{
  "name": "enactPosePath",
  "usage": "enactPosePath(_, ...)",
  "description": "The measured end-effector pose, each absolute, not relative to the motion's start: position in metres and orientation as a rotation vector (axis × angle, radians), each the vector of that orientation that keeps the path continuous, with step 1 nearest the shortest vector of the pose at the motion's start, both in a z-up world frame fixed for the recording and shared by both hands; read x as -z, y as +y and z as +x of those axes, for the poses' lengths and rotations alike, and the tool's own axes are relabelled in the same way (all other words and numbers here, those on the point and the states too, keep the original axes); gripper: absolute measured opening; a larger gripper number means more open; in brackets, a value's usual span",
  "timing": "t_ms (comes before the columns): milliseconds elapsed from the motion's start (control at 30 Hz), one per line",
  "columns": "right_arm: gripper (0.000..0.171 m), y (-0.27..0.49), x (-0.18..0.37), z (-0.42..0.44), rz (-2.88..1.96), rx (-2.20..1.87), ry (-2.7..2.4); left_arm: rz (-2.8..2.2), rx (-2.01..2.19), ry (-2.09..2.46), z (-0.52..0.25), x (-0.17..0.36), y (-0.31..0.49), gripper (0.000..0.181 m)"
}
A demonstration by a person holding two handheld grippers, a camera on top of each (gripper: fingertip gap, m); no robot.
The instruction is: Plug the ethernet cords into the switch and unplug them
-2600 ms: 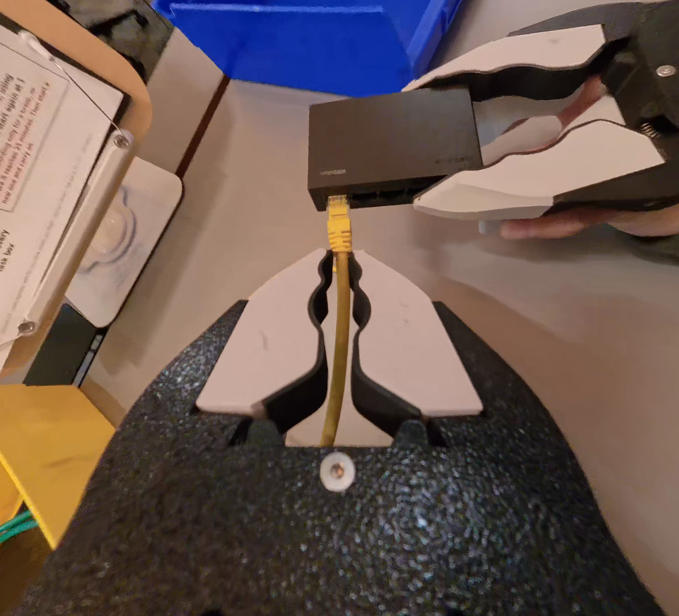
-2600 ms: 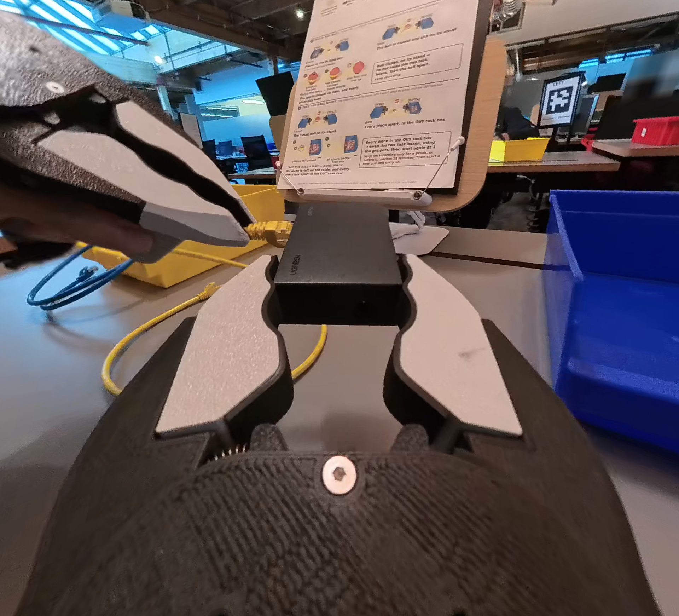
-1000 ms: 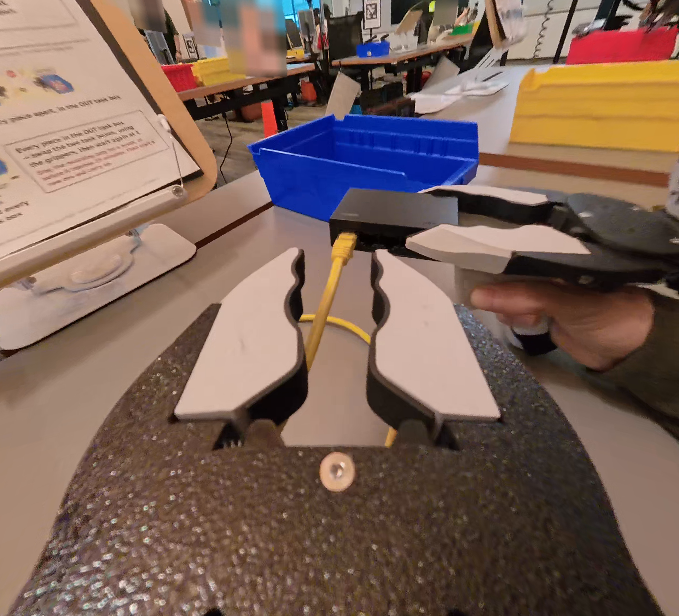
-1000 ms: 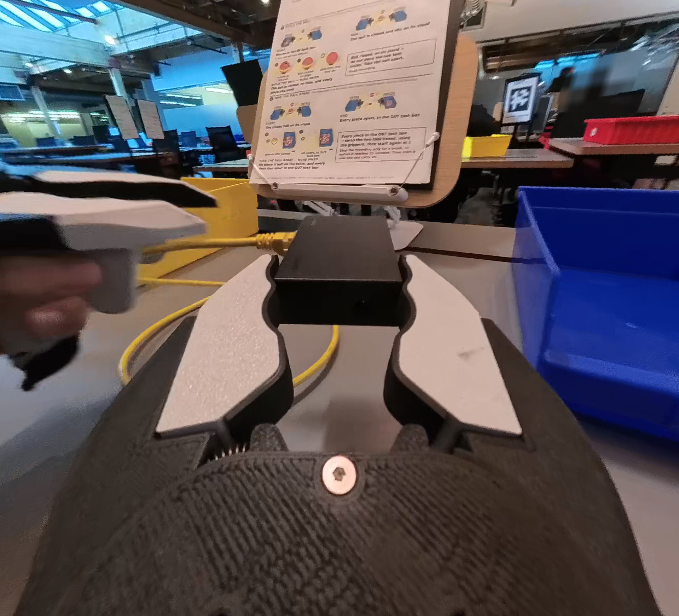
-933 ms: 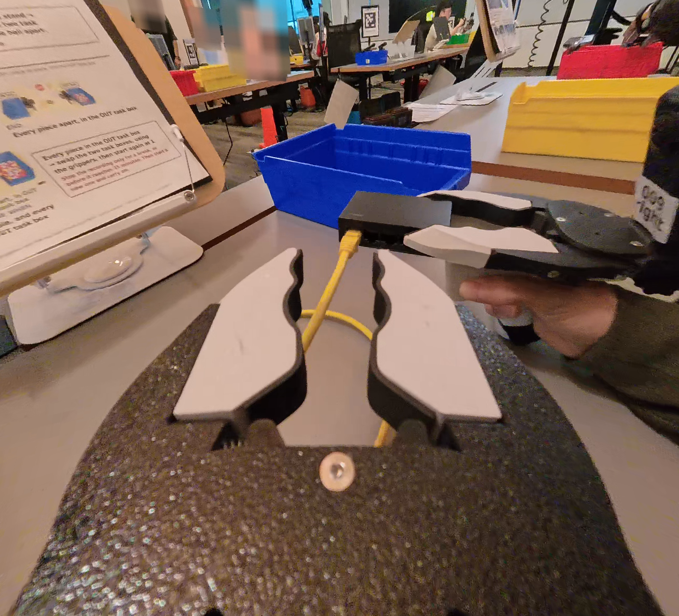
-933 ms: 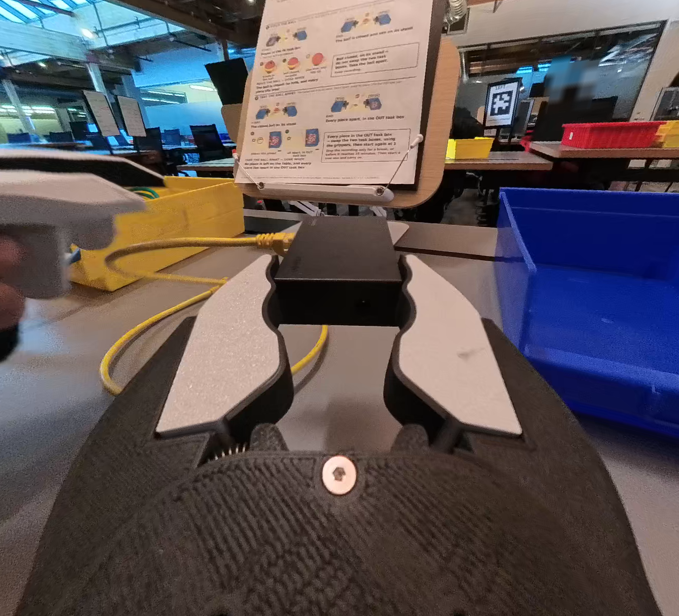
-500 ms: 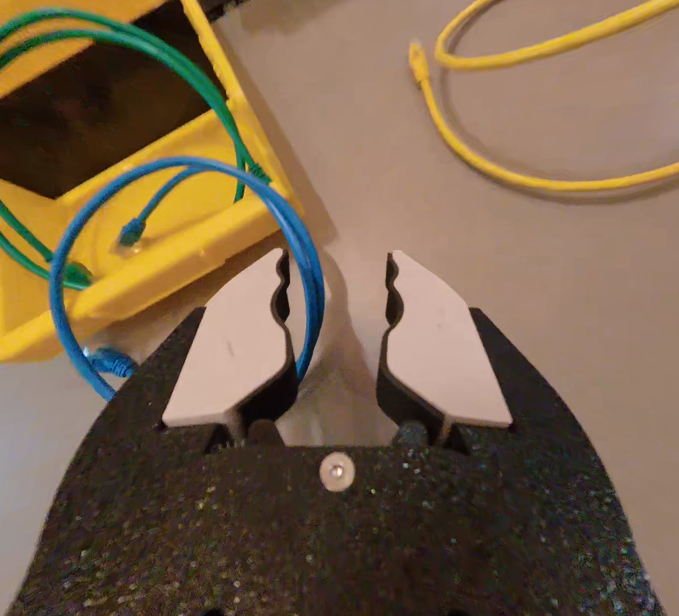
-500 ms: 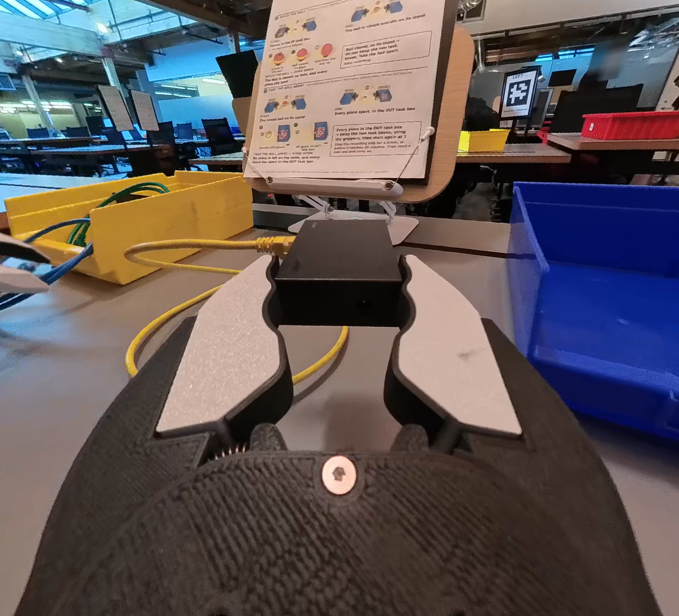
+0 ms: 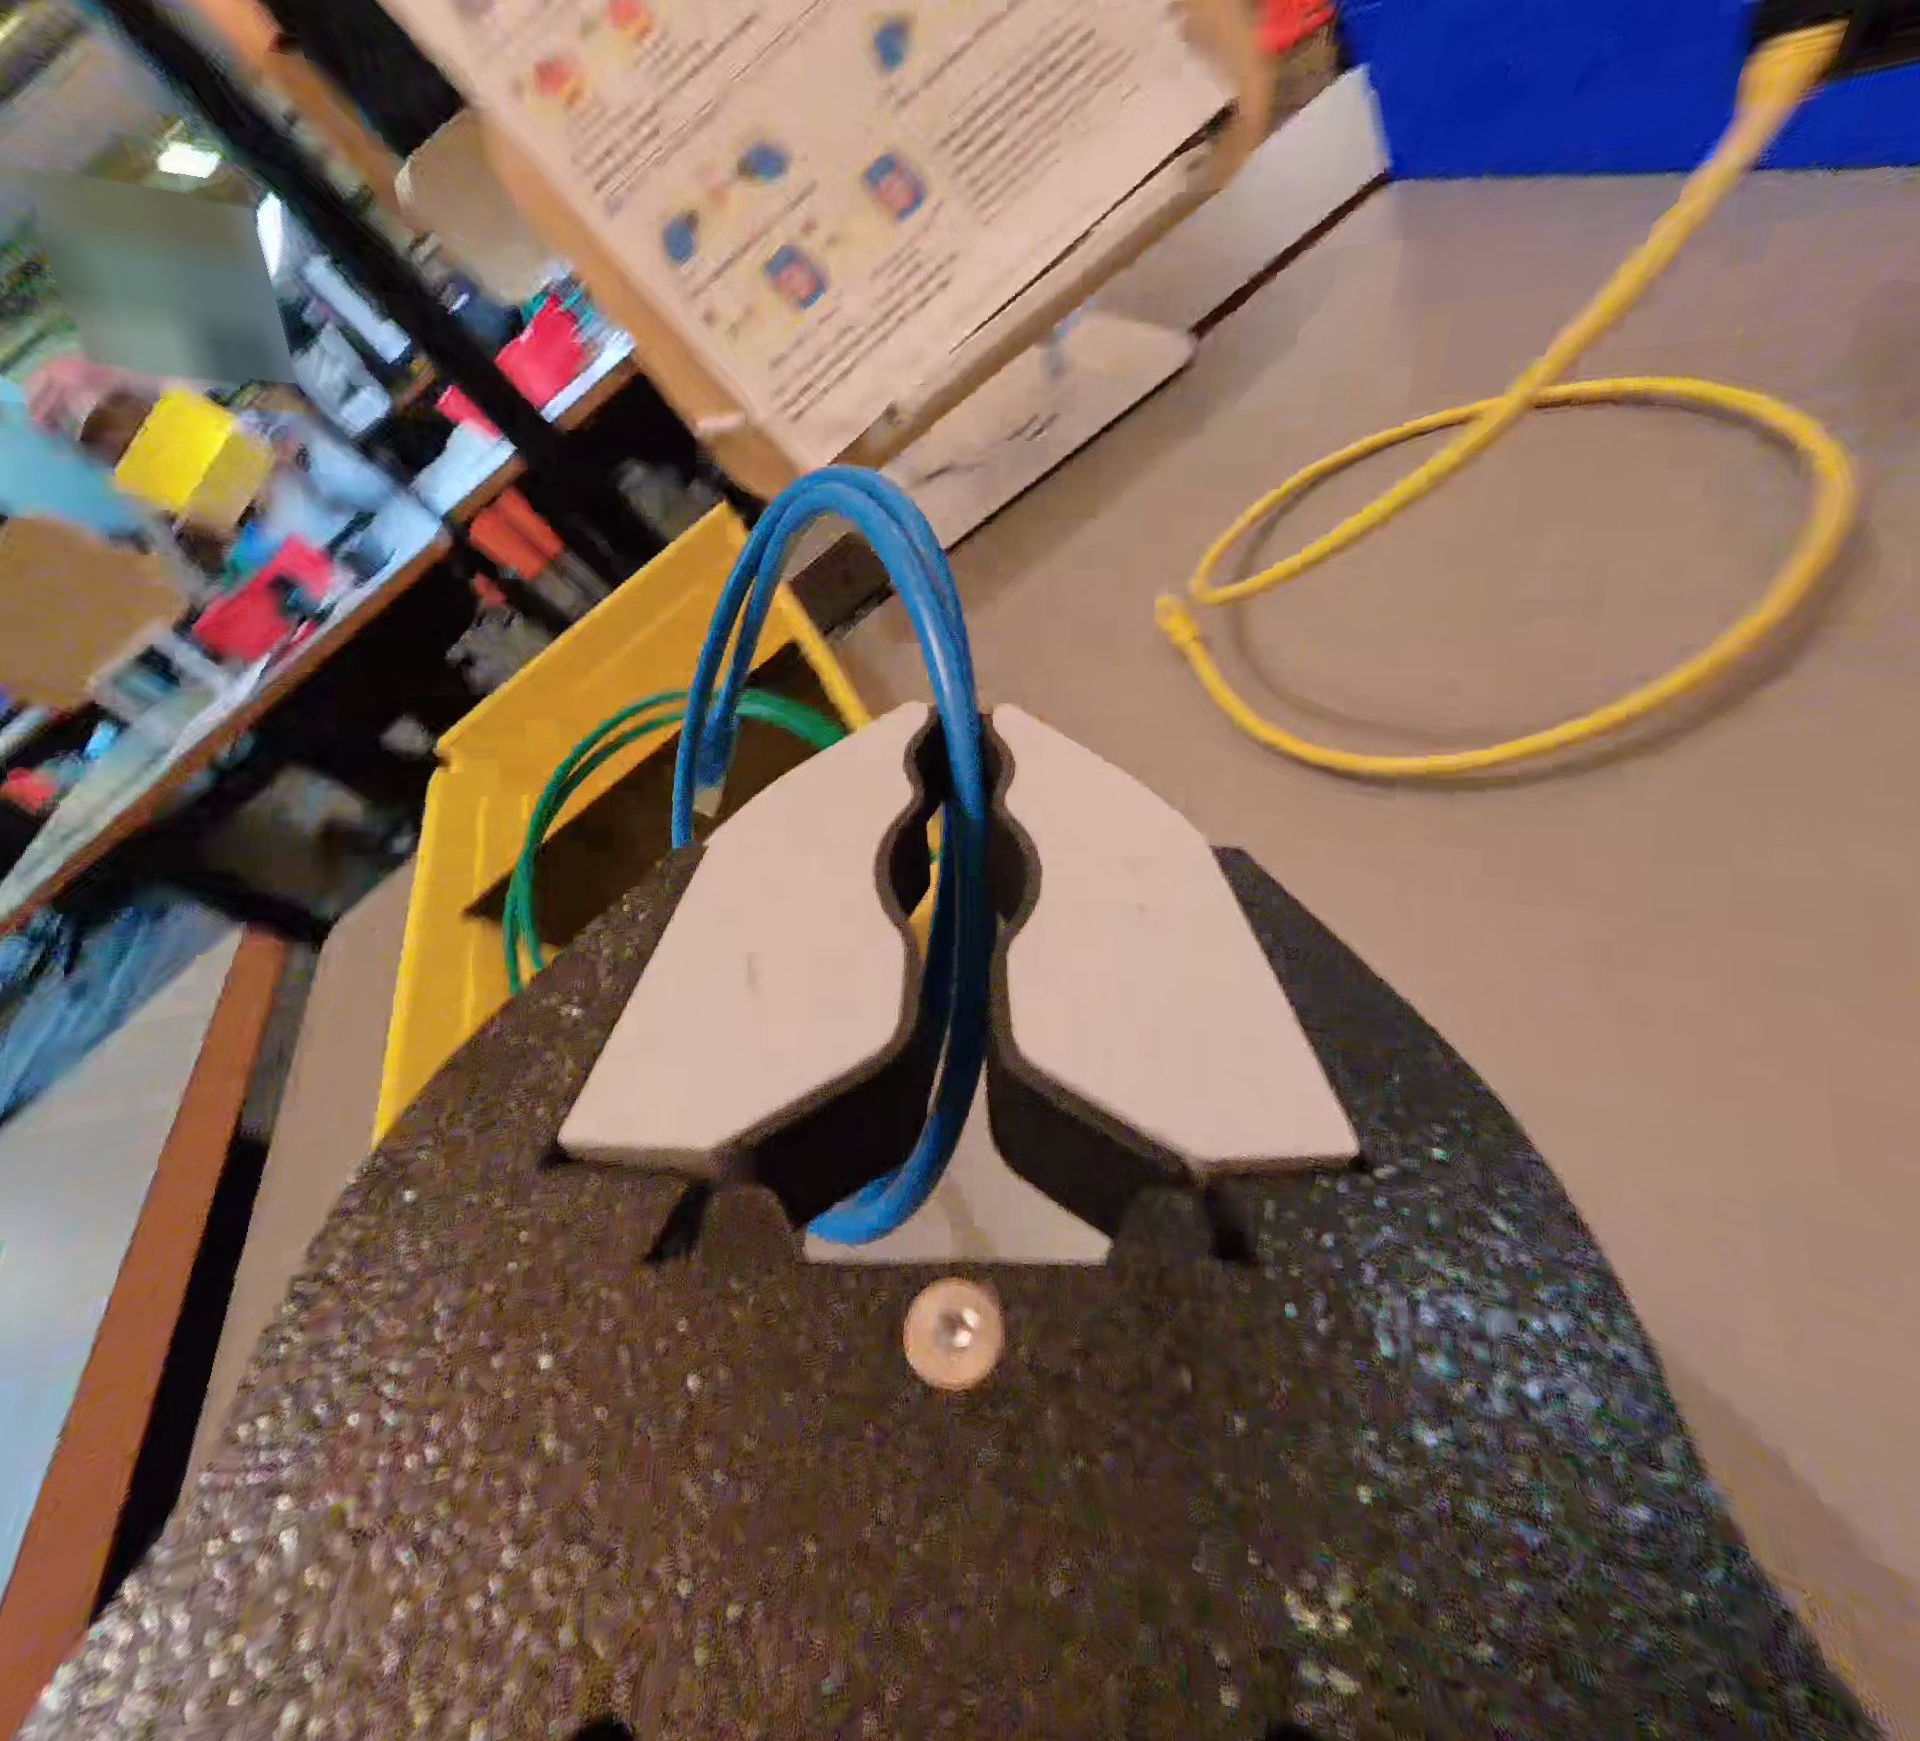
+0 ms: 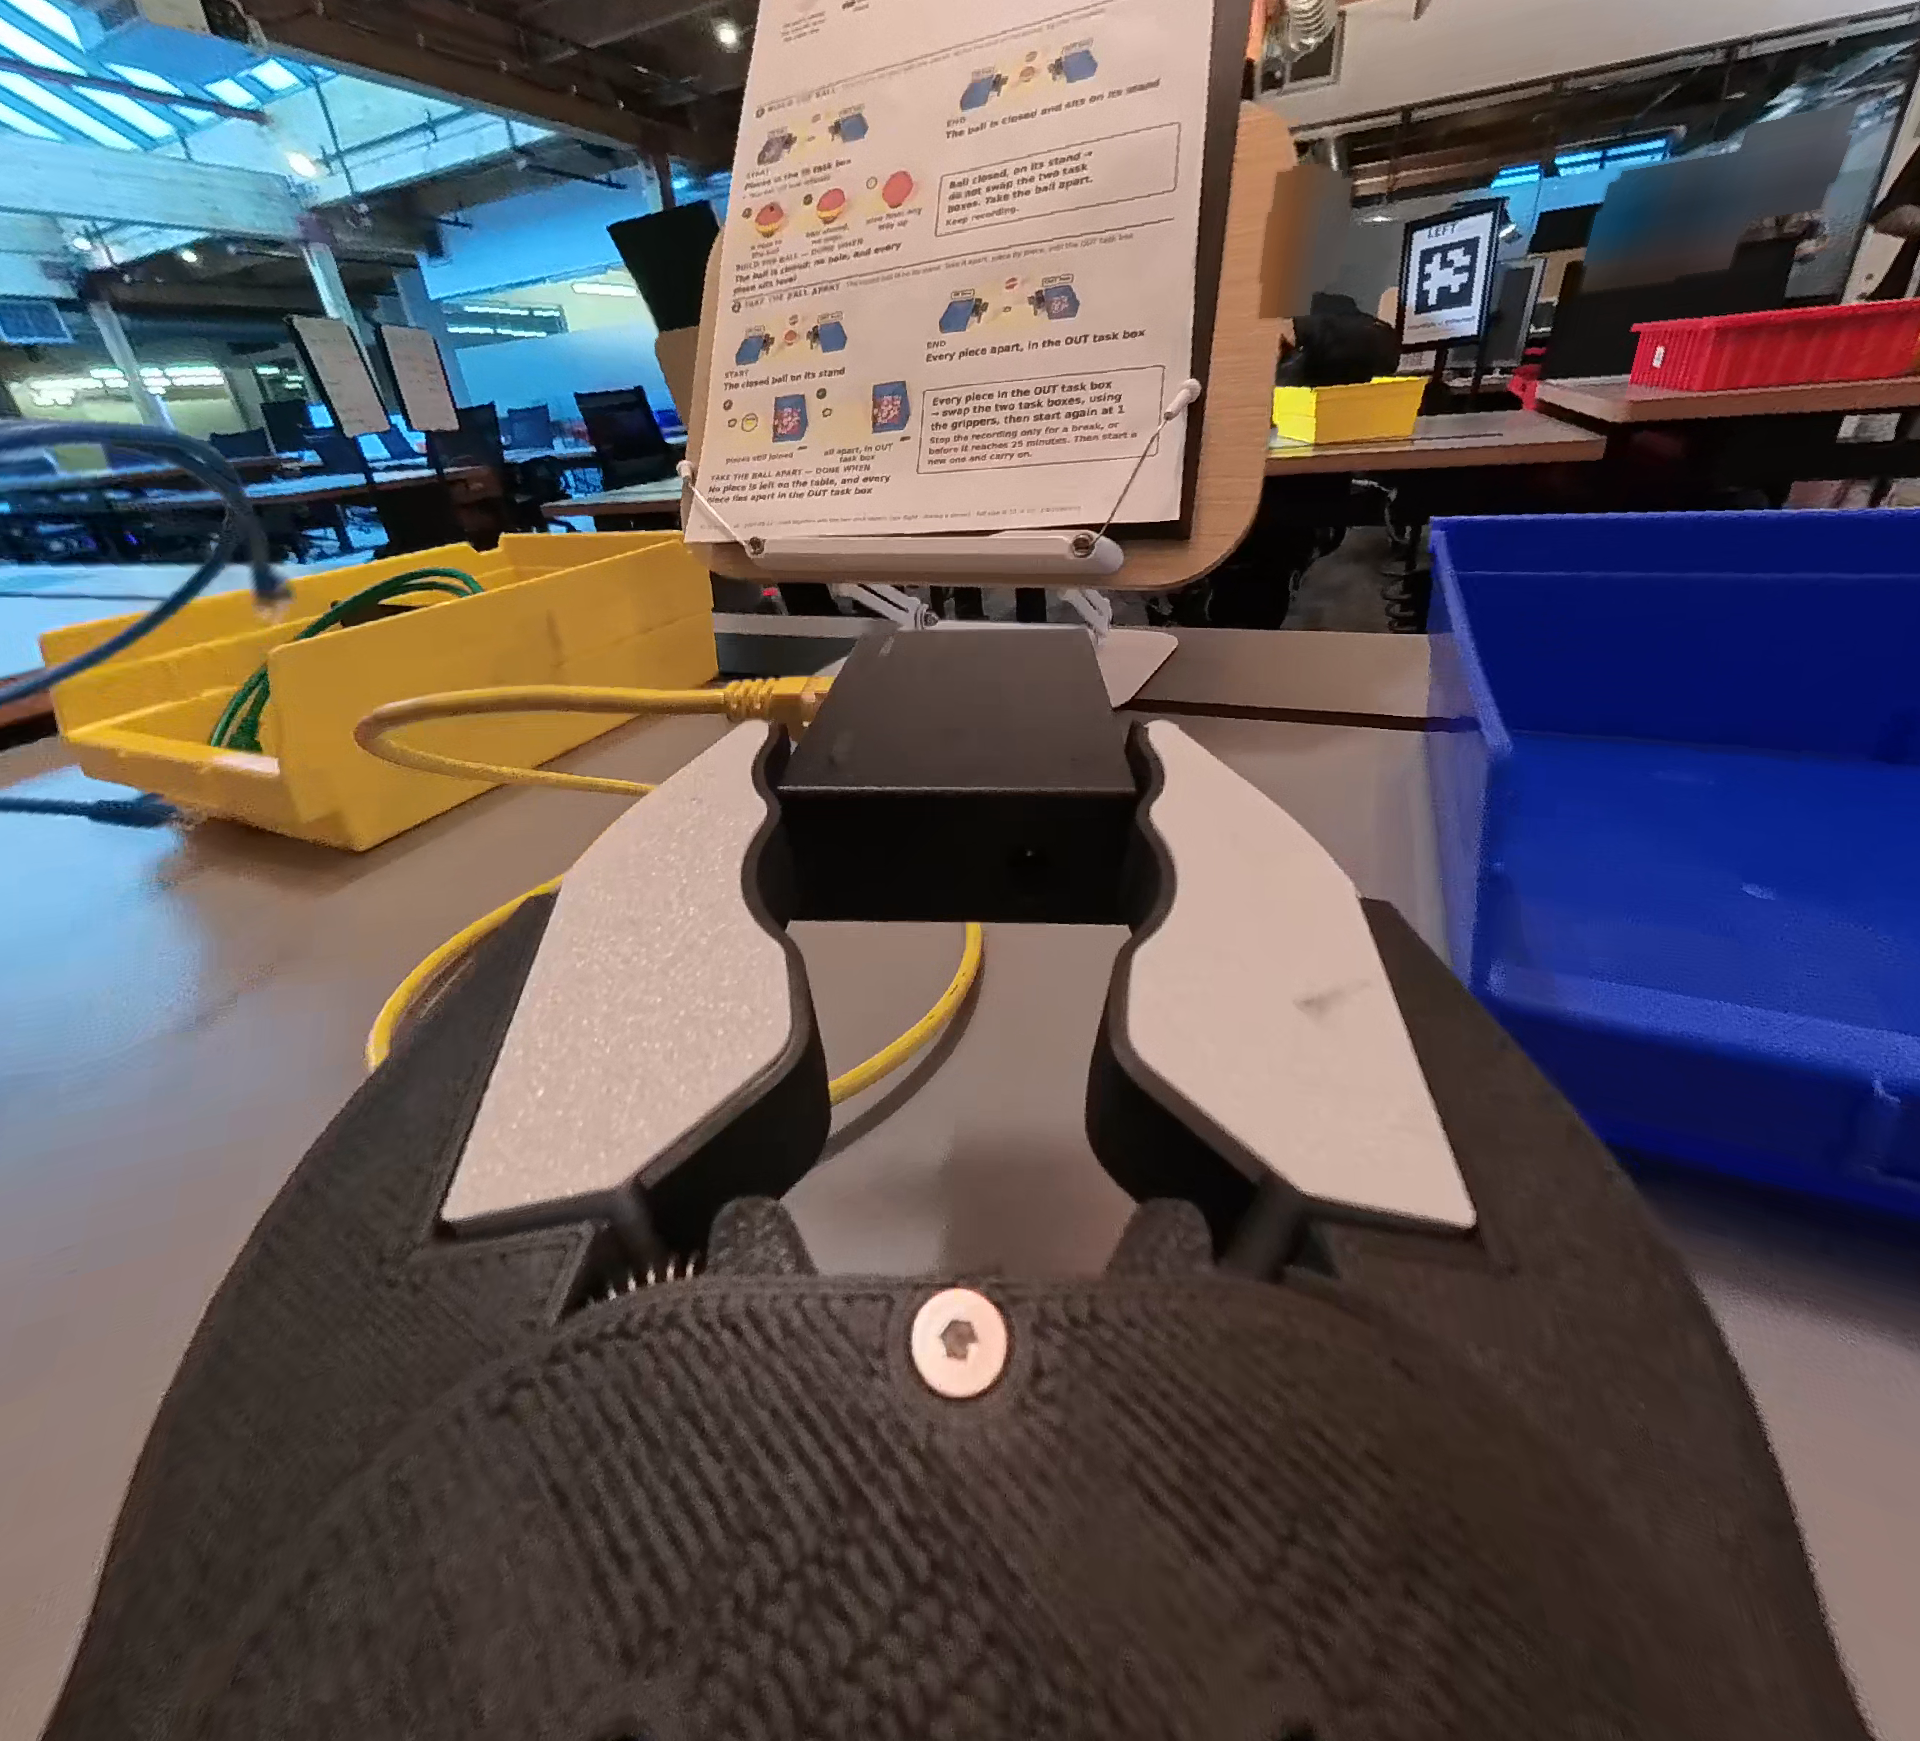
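My left gripper (image 9: pixel 961 723) is shut on a looped blue ethernet cord (image 9: pixel 940 611) and holds it up above the table. My right gripper (image 10: pixel 956 735) is shut on the black switch (image 10: pixel 961 735), held just above the table. A yellow ethernet cord (image 10: pixel 582 704) is plugged into the switch's left side; it also shows in the left wrist view (image 9: pixel 1621 735), coiled on the table with its free plug (image 9: pixel 1179 621) loose. The switch's port face shows at the top right of the left wrist view (image 9: pixel 1839 18). Part of the blue cord hangs at the left of the right wrist view (image 10: pixel 208 538).
A yellow bin (image 10: pixel 499 704) with a green cord (image 10: pixel 322 631) stands at the left. A blue bin (image 10: pixel 1683 818) stands at the right. An instruction sheet on a wooden stand (image 10: pixel 987 216) is behind the switch. Across from one pair of fingers to the other is roughly 30 cm.
My left gripper let go of the yellow cord, moved to the yellow bin, shut on the blue cord and lifted it. The right gripper kept holding the switch.
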State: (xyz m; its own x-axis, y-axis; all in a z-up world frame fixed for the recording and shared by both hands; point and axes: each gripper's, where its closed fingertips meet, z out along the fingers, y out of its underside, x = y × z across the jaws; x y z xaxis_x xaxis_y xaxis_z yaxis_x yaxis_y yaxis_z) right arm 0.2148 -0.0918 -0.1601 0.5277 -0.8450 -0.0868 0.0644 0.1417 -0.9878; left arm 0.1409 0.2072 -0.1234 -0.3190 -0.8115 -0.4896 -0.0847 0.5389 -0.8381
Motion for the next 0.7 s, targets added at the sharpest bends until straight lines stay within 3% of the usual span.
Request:
enactPosePath(133,0.062,-0.112,0.158,0.220,-1.220,0.795,0.823,-0.299,0.978,1.966,0.089,0.134,0.146,0.005)
enactPosePath(333,0.062,-0.135,0.157,0.224,-1.155,0.793,0.880,0.004,0.985,2.390,0.030,0.222,0.119,0.005)
enactPosePath(500,0.062,-0.126,0.158,0.223,-1.209,0.811,0.841,-0.144,1.078,2.609,0.008,0.247,0.133,0.005)
enactPosePath(700,0.062,-0.123,0.159,0.222,-1.230,0.817,0.825,-0.420,1.380,2.610,0.005,0.218,0.137,0.032)
